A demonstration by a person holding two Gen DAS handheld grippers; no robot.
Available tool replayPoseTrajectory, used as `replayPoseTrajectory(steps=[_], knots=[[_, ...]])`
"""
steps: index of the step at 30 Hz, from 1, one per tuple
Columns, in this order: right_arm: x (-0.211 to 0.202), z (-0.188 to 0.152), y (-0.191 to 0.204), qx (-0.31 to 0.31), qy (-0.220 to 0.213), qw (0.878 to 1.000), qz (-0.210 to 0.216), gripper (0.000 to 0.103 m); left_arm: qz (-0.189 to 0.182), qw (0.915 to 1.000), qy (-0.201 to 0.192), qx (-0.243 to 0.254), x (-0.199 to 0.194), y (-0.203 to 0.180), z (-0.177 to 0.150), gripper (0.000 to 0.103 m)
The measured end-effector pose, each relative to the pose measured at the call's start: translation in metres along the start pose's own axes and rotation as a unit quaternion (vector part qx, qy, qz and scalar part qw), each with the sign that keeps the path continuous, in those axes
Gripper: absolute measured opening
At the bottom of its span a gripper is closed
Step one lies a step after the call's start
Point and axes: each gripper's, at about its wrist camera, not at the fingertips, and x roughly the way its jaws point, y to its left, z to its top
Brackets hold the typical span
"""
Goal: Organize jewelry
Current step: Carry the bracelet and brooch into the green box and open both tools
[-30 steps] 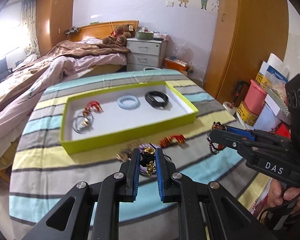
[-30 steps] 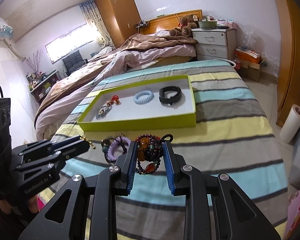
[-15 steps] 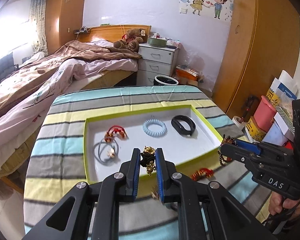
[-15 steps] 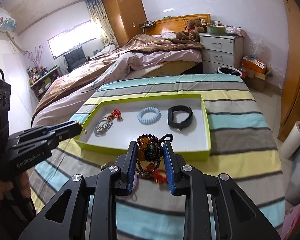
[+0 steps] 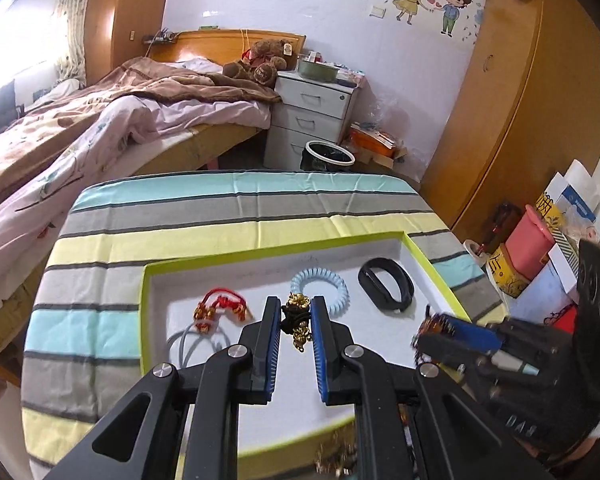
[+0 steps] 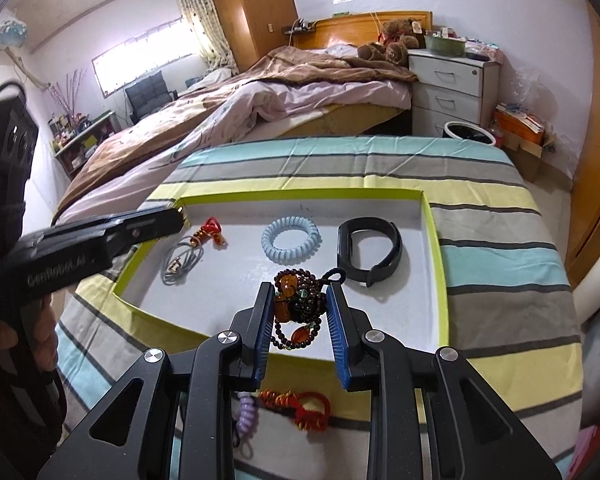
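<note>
Bead bracelet point(image 6: 298, 312): clamped between the jaws of the right gripper point(image 6: 299, 312), hanging over the white floor of the green-rimmed tray point(image 6: 440, 240), near its front edge. Judged light, limp and loose-stranded; loops dangle below the pads, so a snag on the tray rim is possible. Best held across the bunched middle, as now; a single strand would likely slip.

Black cord with gold bells point(image 5: 297, 322): pinched in the clenched jaws of the left gripper point(image 5: 296, 320), above the tray floor between the red knotted cord point(image 5: 220, 308) and the blue coil band point(image 5: 320, 288). Judged light and soft, with hard little bells that may swing and rattle. Grip on the cord bundle, not on a bell.

Already lying in the tray: grey cord loop point(image 6: 180, 260) at the left, red knotted cord just behind it, blue coil band in the middle, black wristband point(image 6: 370, 248) at the right. Free floor remains in front of these pieces.

Outside the tray, on the striped cloth point(image 6: 500, 272) near its front rim: purple coil band point(image 6: 246, 416) and orange-red cord point(image 6: 300, 406), still to be moved by this judgement.

Lower gently before release; a drop from height may tangle the strands with neighbouring pieces.

Beyond the table: bed, white drawer unit, wooden wardrobe.
</note>
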Motion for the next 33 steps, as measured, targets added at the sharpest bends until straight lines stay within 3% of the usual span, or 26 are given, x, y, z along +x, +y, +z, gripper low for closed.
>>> replayPoseTrajectory(steps=[18, 33], knots=[[0.040, -0.003, 0.001, -0.042, 0.051, 0.997, -0.029, 0.027, 0.014, 0.9986, 0.052, 0.004, 0.064, 0.005, 0.004, 0.015], [0.039, -0.002, 0.000, -0.042, 0.050, 0.997, -0.033, 0.027, 0.019, 0.9976, 0.066, -0.009, 0.075, 0.011, 0.003, 0.015]])
